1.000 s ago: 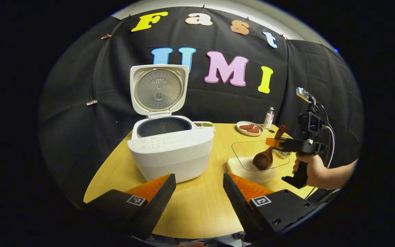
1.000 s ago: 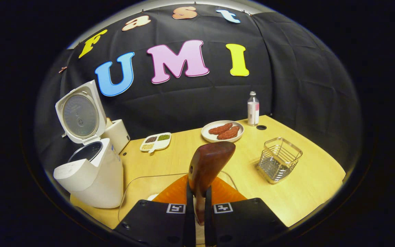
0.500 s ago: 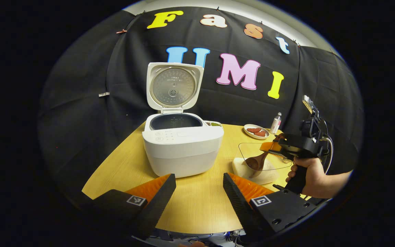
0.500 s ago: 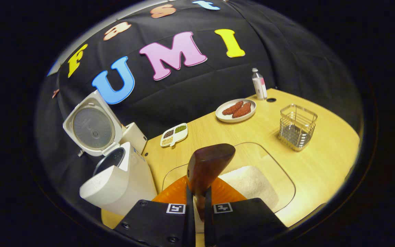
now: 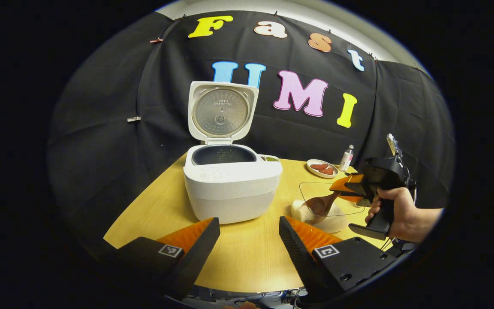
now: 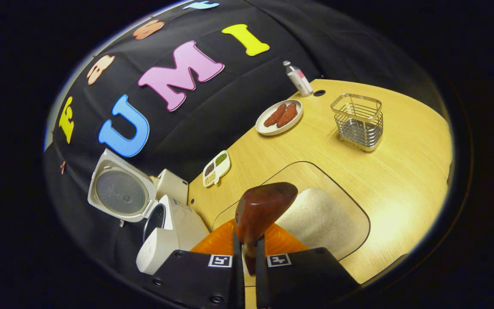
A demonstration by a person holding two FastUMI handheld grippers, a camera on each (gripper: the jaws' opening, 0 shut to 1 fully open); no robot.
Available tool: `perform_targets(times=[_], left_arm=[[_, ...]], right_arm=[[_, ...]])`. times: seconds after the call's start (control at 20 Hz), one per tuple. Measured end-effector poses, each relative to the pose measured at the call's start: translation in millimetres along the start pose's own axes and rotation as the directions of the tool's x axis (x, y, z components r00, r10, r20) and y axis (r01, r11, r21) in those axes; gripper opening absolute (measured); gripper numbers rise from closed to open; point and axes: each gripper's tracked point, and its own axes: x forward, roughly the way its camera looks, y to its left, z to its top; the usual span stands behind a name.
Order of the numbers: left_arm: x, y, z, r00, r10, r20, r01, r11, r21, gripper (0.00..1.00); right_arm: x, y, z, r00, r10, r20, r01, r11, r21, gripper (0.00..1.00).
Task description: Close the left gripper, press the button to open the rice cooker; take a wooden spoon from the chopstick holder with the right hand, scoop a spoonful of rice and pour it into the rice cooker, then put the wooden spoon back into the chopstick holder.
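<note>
Your right gripper, clamped on the wooden spoon, tilts its bowl into the rice; the open rice cooker lies to its left. Your left gripper is open.

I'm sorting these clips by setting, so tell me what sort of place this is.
Most likely a staged kitchen tabletop in a recording booth, not a real kitchen: an open rice cooker and a plate of sausages stand on a wooden table against a black cloth wall.

Nothing readable here

Print on my rice cooker lid, at 12 o'clock, is too tiny to read.
</note>
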Motion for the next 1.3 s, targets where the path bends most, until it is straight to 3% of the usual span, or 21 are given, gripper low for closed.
perform_targets(times=[0.25,0.5,0.85,0.9,0.95,1.3], left_arm=[[-6.8,2.0,2.6,1.000,0.001,0.016,0.000,1.000,-0.009,0.96],[-12.3,8.7,0.5,1.000,0.004,0.022,-0.004,1.000,-0.017,0.96],[-23.4,16.9,8.2,0.998,0.007,0.065,-0.004,0.999,-0.053,0.96],[-24.9,19.8,9.0,0.997,0.010,0.070,-0.006,0.998,-0.062,0.96],[-26.0,23.7,6.7,0.997,0.020,0.074,-0.015,0.998,-0.067,0.96],[-43.4,63.3,1.8,0.988,0.126,0.088,-0.113,0.984,-0.137,0.96]], right_arm=[[-8.6,-25.0,37.9,0.999,-0.044,0.020,0.041,0.986,0.160,0.15],[-29.6,-3.8,69.1,0.999,-0.010,0.030,0.003,0.974,0.225,0.15],[-53.6,78.2,107.2,0.994,0.102,0.040,-0.108,0.963,0.247,0.15],[-55.6,90.0,108.2,0.993,0.115,0.034,-0.120,0.958,0.260,0.10],[-56.0,103.2,108.6,0.991,0.134,0.028,-0.137,0.954,0.268,0.15],[-39.8,187.5,86.5,0.970,0.242,-0.022,-0.226,0.934,0.278,0.14]])
